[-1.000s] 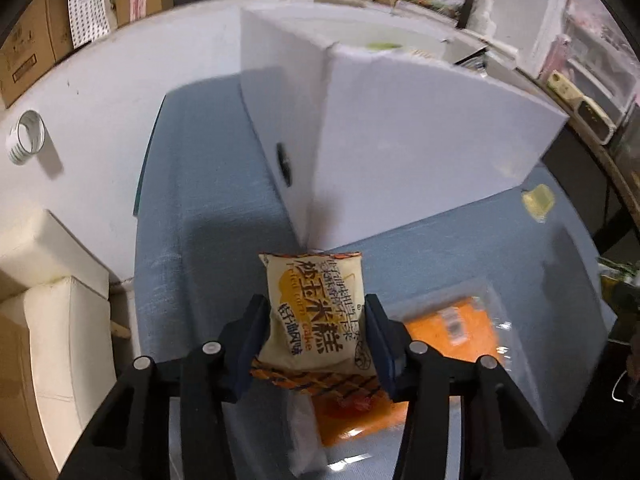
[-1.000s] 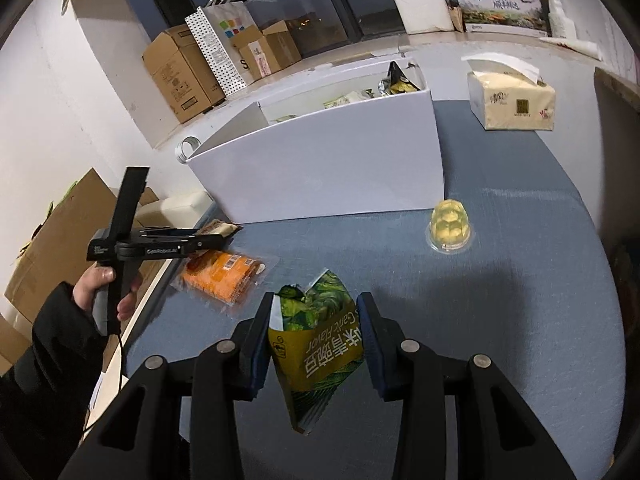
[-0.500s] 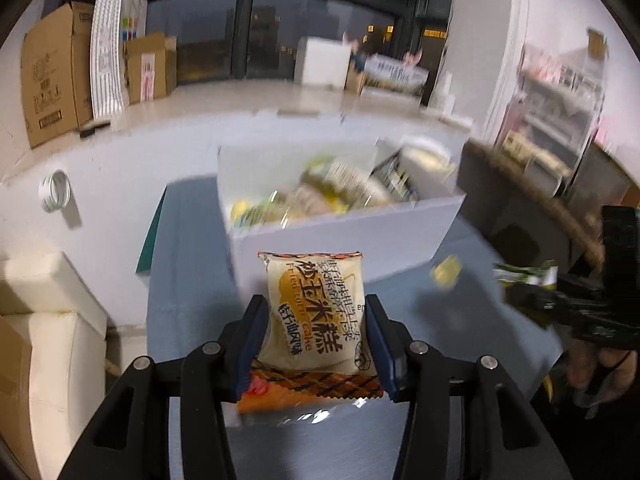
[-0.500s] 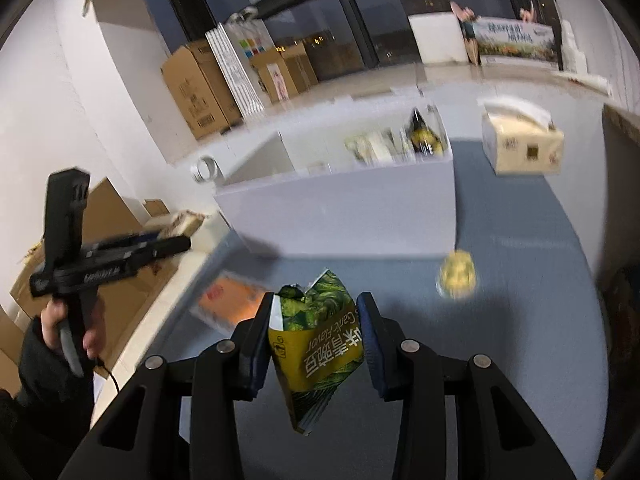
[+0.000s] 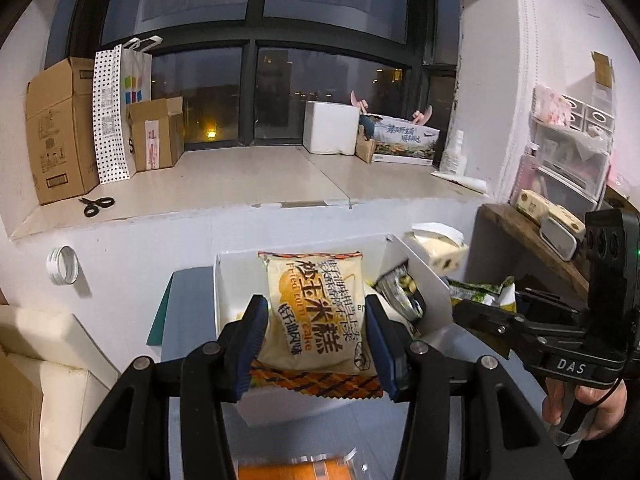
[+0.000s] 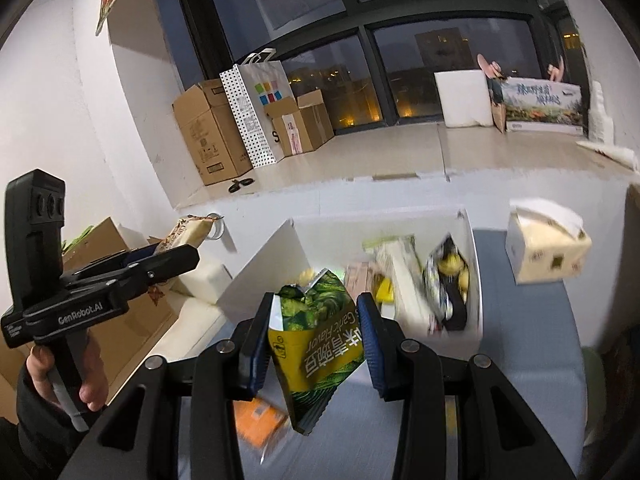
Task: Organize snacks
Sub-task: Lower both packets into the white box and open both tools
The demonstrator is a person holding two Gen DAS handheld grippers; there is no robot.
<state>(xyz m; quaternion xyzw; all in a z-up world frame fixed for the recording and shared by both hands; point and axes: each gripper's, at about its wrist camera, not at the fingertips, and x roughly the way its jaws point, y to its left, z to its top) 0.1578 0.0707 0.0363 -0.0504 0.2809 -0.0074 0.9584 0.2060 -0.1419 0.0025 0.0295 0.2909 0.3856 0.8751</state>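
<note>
My left gripper [image 5: 314,344] is shut on a cream and orange rice cake packet [image 5: 316,316], held in the air above the near wall of the white box [image 5: 218,300]. My right gripper [image 6: 314,338] is shut on a green and yellow snack bag [image 6: 320,340], held up in front of the same white box [image 6: 260,276], which holds several snack packets [image 6: 446,280]. The right gripper also shows at the right of the left wrist view [image 5: 480,316], and the left gripper at the left of the right wrist view [image 6: 176,256].
An orange packet [image 6: 256,420] lies on the blue tablecloth [image 6: 528,360] below the grippers. A tissue box [image 6: 544,244] stands right of the white box. Cardboard boxes [image 5: 60,128] and scissors [image 5: 96,205] sit on the window ledge. A white sofa [image 5: 40,360] is at the left.
Both grippers have risen and tilted up with their packets. The view went from the tabletop and box side to the box's open top and the window.
</note>
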